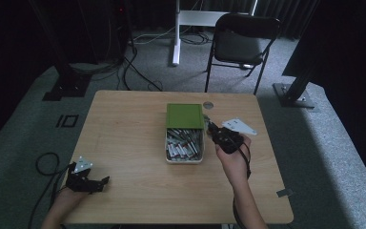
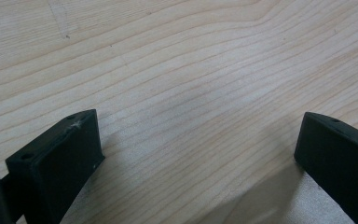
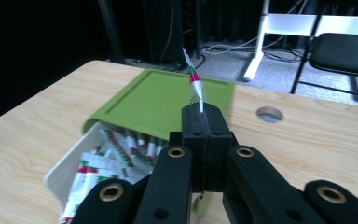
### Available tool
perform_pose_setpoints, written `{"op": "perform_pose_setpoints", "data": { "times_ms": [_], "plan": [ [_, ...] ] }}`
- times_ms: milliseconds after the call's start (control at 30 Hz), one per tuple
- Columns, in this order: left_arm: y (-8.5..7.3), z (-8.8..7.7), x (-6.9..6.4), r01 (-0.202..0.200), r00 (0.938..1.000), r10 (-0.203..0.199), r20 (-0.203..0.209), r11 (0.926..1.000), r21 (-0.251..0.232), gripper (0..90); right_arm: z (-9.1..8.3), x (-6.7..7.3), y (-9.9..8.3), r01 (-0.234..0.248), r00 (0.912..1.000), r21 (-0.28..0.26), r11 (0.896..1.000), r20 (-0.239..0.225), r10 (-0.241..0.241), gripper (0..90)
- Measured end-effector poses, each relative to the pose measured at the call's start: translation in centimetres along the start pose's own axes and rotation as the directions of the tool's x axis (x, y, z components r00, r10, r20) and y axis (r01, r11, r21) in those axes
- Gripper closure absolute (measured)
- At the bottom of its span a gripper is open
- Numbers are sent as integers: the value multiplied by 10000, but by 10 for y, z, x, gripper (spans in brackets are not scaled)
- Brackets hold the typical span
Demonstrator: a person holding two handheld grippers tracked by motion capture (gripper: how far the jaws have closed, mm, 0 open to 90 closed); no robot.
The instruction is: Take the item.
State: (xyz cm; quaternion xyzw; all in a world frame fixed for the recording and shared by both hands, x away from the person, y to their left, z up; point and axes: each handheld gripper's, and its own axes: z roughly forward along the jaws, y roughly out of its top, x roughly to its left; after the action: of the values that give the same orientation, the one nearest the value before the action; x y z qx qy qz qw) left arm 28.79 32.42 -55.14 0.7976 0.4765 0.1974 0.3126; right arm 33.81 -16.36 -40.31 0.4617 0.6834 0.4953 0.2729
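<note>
A white box (image 1: 184,160) with a green lid (image 1: 185,115) slid partly back sits mid-table; it holds several small red, green and white packets (image 1: 183,144). My right gripper (image 1: 213,128) hovers just right of the box. In the right gripper view its jaws are pressed together on one thin packet (image 3: 195,85), which sticks up above the tips of the right gripper (image 3: 202,111), with the green lid (image 3: 163,101) and the packets (image 3: 116,156) in the box behind and below. My left gripper (image 1: 91,182) rests near the table's front left corner, and the left gripper (image 2: 200,140) stands open over bare wood.
A round cable hole (image 1: 208,104) lies in the tabletop right of the lid. Beyond the table stand a black folding chair (image 1: 242,42) and a white desk leg (image 1: 176,33). Cables trail on the grey floor at the left.
</note>
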Motion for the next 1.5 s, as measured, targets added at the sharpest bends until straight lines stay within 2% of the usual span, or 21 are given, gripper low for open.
{"op": "perform_pose_setpoints", "data": {
  "times_ms": [167, 367, 567, 700, 767, 1133, 1333, 1500],
  "plan": [
    [0, 0, 0, 1, 10000, -1, 0, 10000, 1, 14, 2, -13, -5, -283, 9993, 38, 9996, 254, 282, 900],
    [0, 0, 0, 18, 10000, -18, 1, 10000, -12, 14, 11, -23, -21, -576, 9977, 270, 9980, 381, 565, 900],
    [0, 0, 0, 7, 10000, -7, 2, 10000, 2, 14, 25, -30, -38, -846, 9953, 624, 9945, 522, 814, 900],
    [0, 0, 0, 10, 10000, -10, 1, 10000, -5, 14, 36, -32, -50, -1043, 9941, 842, 9910, 397, 1012, 900],
    [0, 0, 0, 5, 10000, -5, 2, 10000, 0, 14, 40, -32, -55, -1007, 9943, 972, 9902, 455, 966, 900],
    [0, 0, 0, -8, 10000, 8, -3, 10000, 3, 14, 62, -37, -77, -1592, 9871, 1584, 9745, 413, 1545, 900],
    [0, 0, 0, -10, 10000, 10, 3, 10000, 11, 14, 66, -49, -89, -1849, 9822, 1939, 9634, 687, 1747, 900],
    [0, 0, 0, 10, 10000, -10, 3, 10000, -5, 14, 65, -60, -92, -1948, 9785, 2074, 9587, 1084, 1754, 900]
  ]
}}
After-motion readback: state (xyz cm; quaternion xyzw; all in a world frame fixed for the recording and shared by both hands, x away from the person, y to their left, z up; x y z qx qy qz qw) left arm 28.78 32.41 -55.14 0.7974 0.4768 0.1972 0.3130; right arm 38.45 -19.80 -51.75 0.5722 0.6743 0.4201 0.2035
